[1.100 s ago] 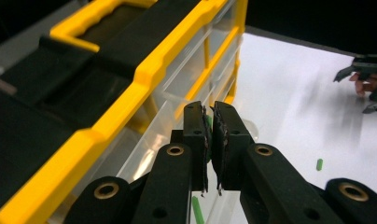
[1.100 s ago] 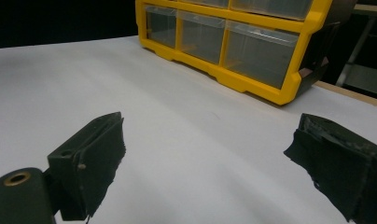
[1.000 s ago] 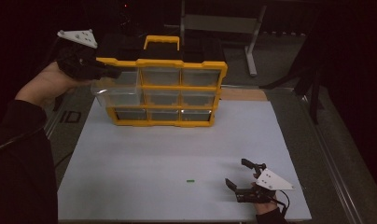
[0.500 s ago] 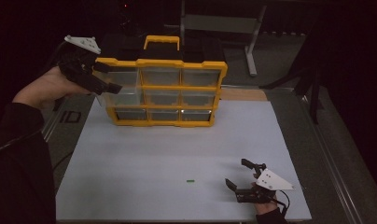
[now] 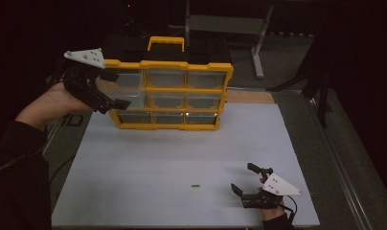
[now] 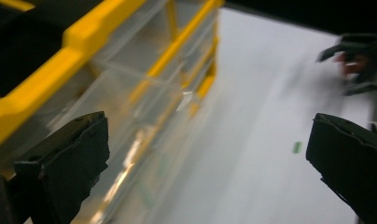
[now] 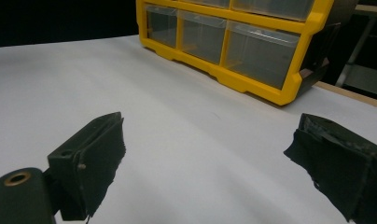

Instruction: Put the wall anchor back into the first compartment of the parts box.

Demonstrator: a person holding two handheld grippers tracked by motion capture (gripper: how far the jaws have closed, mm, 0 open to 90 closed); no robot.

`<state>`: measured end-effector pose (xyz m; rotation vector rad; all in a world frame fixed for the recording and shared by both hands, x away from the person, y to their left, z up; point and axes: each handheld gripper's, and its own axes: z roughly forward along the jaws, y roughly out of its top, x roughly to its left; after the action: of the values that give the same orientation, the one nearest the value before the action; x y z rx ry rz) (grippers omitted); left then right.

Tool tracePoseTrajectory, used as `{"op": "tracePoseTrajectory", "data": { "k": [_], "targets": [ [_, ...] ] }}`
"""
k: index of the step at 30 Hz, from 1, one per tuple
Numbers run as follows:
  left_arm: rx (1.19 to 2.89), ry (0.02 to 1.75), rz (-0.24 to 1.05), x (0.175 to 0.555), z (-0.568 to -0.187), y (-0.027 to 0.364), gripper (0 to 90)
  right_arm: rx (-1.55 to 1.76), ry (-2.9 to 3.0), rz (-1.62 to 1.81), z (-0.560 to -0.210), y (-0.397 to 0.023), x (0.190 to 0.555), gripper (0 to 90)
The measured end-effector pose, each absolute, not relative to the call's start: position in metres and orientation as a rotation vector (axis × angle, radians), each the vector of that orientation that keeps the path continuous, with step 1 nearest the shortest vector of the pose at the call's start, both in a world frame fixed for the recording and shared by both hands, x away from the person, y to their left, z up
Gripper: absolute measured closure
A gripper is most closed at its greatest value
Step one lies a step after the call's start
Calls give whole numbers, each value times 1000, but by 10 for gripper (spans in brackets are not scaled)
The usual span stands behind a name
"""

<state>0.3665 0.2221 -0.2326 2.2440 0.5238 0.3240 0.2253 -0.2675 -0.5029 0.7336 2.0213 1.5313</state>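
**Left gripper let go at the organizer's left edge**

Yellow drawer organizer (image 5: pixel 170 93) stood upright at the far edge of the white table (image 5: pixel 182 158), clear drawers facing the person. Left gripper (image 5: pixel 116 89) sat at the organizer's left side, level with the middle-left drawer (image 5: pixel 127 96); its jaws had just been opening and stood wide apart, nothing between them. Left gripper view was blurred, with the yellow frame and clear drawers just beside the left jaw. Right gripper (image 5: pixel 245 180) rested on the table near the front right corner, well apart from the organizer, jaws wide, nothing held. Small green piece (image 5: pixel 195 186) lay on the table left of the right gripper.
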Motion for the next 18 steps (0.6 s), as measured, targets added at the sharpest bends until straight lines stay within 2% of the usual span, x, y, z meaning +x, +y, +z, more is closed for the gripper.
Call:
{"op": "tracePoseTrajectory", "data": {
  "k": [11, 18],
  "targets": [
    [2212, 387, 263, 344, -247, 200, 0, 727, 2019, 1532, -502, -268, 225, 86],
    [2218, 269, 195, 328, -263, 167, 0, 735, 2015, 1537, -502, -268, 225, 86]
  ]
}}
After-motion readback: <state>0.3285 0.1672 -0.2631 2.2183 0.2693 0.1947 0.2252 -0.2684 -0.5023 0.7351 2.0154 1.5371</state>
